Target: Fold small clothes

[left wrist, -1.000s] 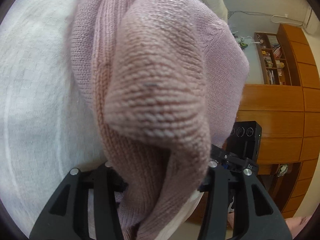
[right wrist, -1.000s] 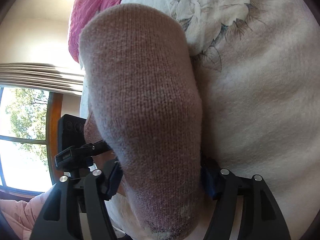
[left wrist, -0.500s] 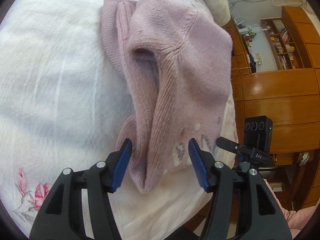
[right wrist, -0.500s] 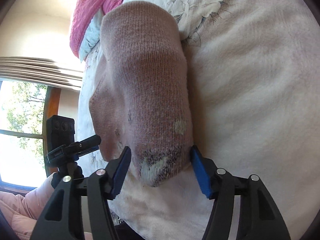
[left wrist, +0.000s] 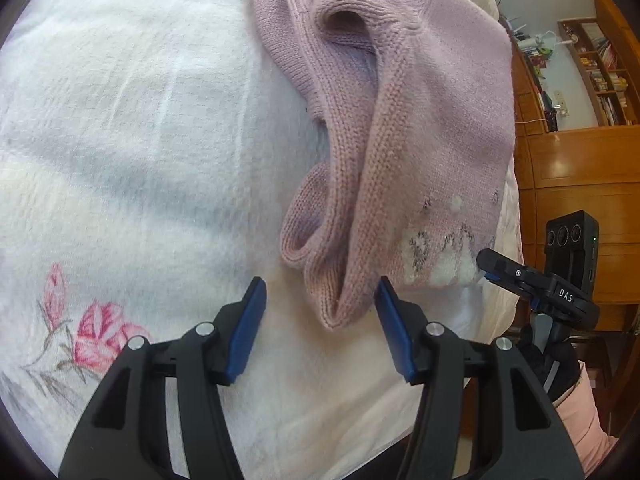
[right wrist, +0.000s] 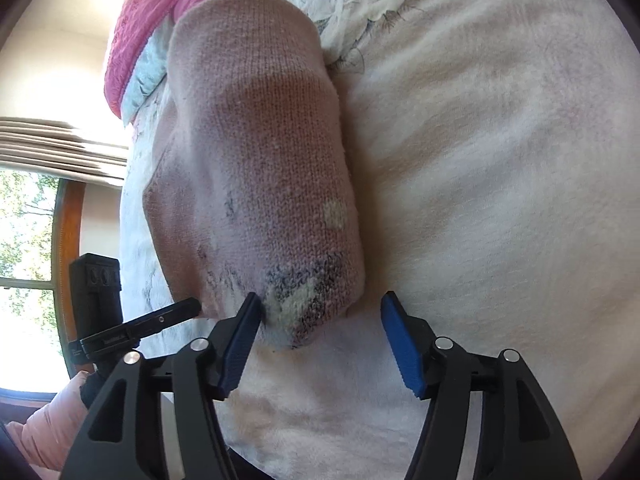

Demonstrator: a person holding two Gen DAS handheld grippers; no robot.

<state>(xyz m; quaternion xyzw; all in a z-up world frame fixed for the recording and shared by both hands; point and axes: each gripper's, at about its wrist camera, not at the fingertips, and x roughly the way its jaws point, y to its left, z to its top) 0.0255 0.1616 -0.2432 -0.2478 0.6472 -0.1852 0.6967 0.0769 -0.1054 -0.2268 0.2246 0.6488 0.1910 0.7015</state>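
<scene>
Pink knit sweater (left wrist: 420, 120) now lies on the bed (left wrist: 140, 140), along the bed's edge nearest the person, folded over lengthwise with a rumpled ribbed fold on its left side. 1.0 s ago both tools had it pinched and lifted, fabric filling each view; 0.5 s ago the jaws were already apart; now it rests free on the white floral bedspread. Left tool (left wrist: 320, 320): released, jaws spread, hem tip of the ribbed fold just ahead of the pads, no grasp. Right tool (right wrist: 320, 328): released too, jaws wide; its left pad sits against or right beside the grey-white patterned hem (right wrist: 296, 304), cannot tell contact, but nothing is clamped. In the right view, the sweater (right wrist: 256, 140) looks smooth on that side. Judgement: 1 fold is laid down and let go; left side is bunched, so it likely needs smoothing or a 2nd fold across. Pink cloth (right wrist: 152, 20) lies near the bed's far edge.
</scene>
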